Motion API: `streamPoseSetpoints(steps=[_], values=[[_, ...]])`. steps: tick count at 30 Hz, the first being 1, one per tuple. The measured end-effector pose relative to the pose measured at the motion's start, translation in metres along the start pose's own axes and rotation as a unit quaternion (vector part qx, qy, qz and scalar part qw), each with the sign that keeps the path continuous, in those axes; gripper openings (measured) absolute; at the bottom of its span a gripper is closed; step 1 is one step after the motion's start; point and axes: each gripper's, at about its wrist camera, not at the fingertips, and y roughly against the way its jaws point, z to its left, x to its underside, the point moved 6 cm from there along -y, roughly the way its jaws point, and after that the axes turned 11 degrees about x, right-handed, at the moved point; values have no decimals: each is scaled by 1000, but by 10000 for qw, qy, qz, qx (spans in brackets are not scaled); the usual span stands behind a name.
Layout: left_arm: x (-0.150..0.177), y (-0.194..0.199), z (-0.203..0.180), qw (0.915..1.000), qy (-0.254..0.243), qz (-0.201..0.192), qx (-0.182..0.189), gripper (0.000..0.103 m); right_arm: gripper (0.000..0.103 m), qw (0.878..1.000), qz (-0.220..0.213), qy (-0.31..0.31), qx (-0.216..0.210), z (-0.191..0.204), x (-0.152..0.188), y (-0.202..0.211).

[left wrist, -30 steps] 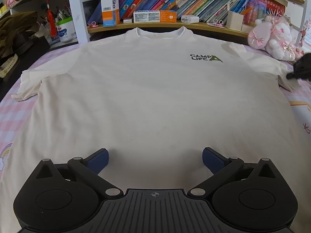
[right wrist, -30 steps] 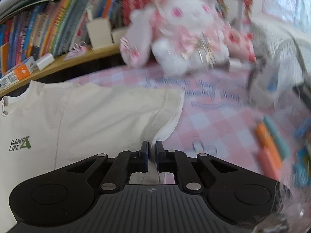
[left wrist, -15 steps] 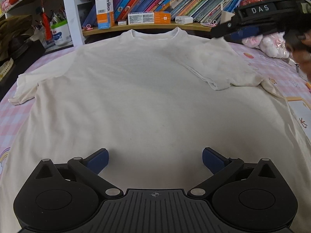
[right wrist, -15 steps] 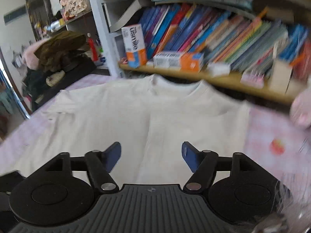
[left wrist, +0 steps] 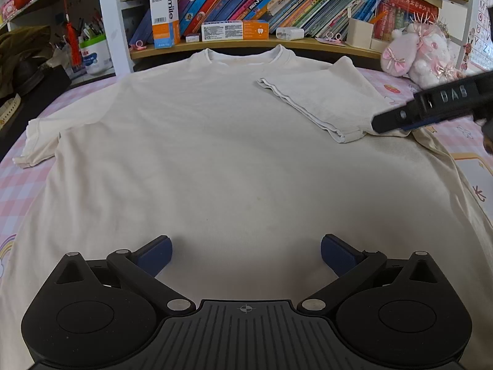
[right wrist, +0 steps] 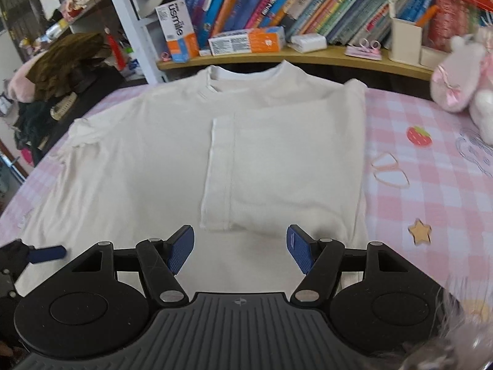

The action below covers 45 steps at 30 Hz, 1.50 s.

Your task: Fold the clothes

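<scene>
Folded since a second ago, the T-shirt's (right wrist: 148,160) sleeve (right wrist: 277,166) lies across its chest, both my right gripper (right wrist: 240,248) and left gripper (left wrist: 245,257) with jaws apart, empty.

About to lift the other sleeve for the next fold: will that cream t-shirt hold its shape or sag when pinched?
Probably floppy: the t-shirt lies flat and the folded sleeve creased over easily. It looks thin and light, so one pinch should lift it, though the cloth will likely droop. The flat sleeve may drag and wrinkle if pushed.
</scene>
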Motion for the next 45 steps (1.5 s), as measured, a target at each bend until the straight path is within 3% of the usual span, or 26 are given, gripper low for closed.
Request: streamPoseSetpoints(steps=[5,13,16,23,31,38,45], values=[[0,0,0,10000,-6,40,9,103,70,9991,-105,40,406,3,13,11],[0,0,0,9999,59,73,-47,103,75,9909,-14,-559,1226,-11,36,30],[0,0,0,9999,94,82,-77,103,82,9883,-11,-671,1369,-10,48,40],[0,0,0,9995,204,176,-157,103,90,9897,-180,-439,1352,1,63,57],[-1,1,-2,9984,333,367,-260,103,90,9906,-159,-396,1301,1,64,58],[-7,15,-2,9999,-9,96,-137,103,91,9871,-126,-560,1497,10,68,58],[-12,30,36,9999,126,-56,-31,103,93,9824,-158,-716,1720,39,64,56]])
